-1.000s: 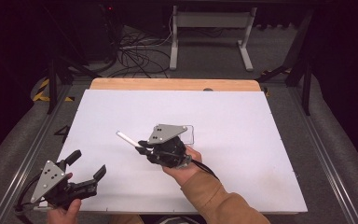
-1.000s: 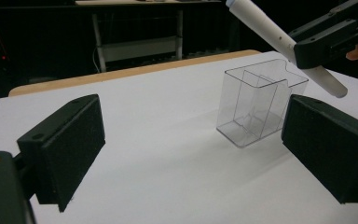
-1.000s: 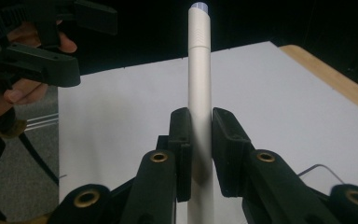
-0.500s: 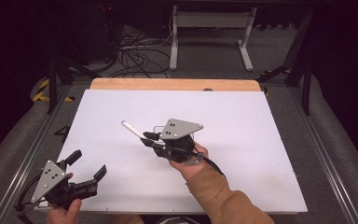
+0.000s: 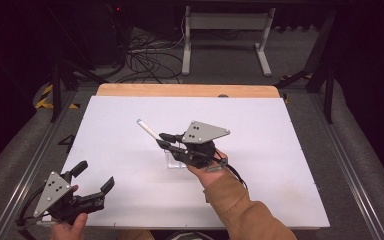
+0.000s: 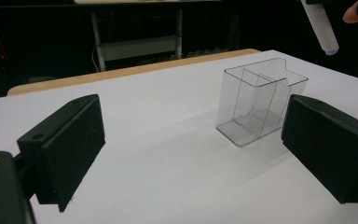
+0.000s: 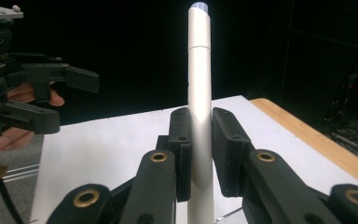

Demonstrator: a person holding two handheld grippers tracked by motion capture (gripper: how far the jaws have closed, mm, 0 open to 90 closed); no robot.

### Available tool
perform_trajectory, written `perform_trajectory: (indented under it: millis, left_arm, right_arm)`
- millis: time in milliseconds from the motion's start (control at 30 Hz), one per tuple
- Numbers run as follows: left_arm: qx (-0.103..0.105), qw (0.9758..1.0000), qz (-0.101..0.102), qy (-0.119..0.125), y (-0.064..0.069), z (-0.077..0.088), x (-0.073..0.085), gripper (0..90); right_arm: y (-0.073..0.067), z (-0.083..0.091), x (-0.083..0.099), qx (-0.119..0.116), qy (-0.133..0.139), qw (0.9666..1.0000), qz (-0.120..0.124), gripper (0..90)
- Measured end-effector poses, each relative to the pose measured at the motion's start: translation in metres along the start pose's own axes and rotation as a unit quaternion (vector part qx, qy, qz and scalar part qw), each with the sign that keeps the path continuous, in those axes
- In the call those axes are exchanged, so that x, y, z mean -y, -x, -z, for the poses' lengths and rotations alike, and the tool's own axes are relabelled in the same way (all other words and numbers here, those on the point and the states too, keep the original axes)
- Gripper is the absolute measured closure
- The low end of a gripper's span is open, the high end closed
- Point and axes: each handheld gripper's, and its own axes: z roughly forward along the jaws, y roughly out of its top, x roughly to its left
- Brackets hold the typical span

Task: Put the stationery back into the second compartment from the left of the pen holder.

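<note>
**Now gripping: a white pen held above the clear holder**

Broadly, the white table [image 5: 260, 165] is taking up the middle of the high view, with a wooden edge [image 5: 180, 90] running along its 12 o'clock side. Near the centre of the white surface, a clear plastic holder [image 6: 256, 100] is standing upright; the left gripper view is showing it as a small box split by inner walls into compartments, resting on the table between that gripper's two black jaws but well beyond them, touching neither.

At about 7 o'clock on the table, the left gripper [image 5: 94, 179] is sitting low in the person's hand, its jaws standing wide apart with nothing between them.

Just right of centre, the right gripper [image 5: 164, 140] is pointing toward 10 o'clock, lifted clear of the surface just beside the holder. Its jaws are pressing together on a white pen [image 7: 200, 93]. In the right gripper view the two pads [image 7: 228, 140] are clamping the pen's lower barrel from either side, the barrel running straight out between them, and most of its length is sticking out past the fingertips toward 12 o'clock. In the high view that free end is reaching toward 10 o'clock.
</note>
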Motion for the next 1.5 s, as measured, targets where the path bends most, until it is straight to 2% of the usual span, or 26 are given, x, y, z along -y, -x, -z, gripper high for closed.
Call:
perform_trajectory:
  millis: [133, 300, 500, 633, 800, 1133, 1500]
  left_arm:
    - [0.000, 1.0000, 0.000, 0.000, 0.000, 0.000, 0.000, 6.8]
    - [0.000, 1.0000, 0.000, 0.000, 0.000, 0.000, 0.000, 6.8]
    - [0.000, 1.0000, 0.000, 0.000, 0.000, 0.000, 0.000, 6.8]
    - [0.000, 1.0000, 0.000, -0.001, 0.000, 0.000, 0.000, 6.8]
    - [0.000, 1.0000, 0.000, -0.001, 0.000, 0.000, 0.000, 6.8]
    - [0.001, 1.0000, 0.000, -0.002, 0.000, -0.001, 0.000, 6.8]
    - [0.002, 1.0000, 0.002, -0.001, 0.000, -0.001, 0.001, 6.8]
  right_arm:
    - [0.007, 0.001, 0.002, 0.005, 0.008, 0.9999, -0.007, 79.0]
    - [0.015, 0.002, 0.006, 0.021, 0.017, 0.9996, -0.006, 79.0]
    - [0.025, 0.005, 0.011, 0.040, 0.023, 0.9988, -0.017, 79.0]
    - [0.030, 0.007, 0.015, 0.052, 0.029, 0.9982, -0.009, 79.0]
    - [0.035, 0.009, 0.022, 0.067, 0.038, 0.9970, -0.014, 79.0]
    - [0.047, 0.001, 0.037, 0.086, 0.029, 0.9951, -0.039, 79.0]
    - [0.051, -0.012, 0.046, 0.093, 0.019, 0.9946, -0.041, 79.0]
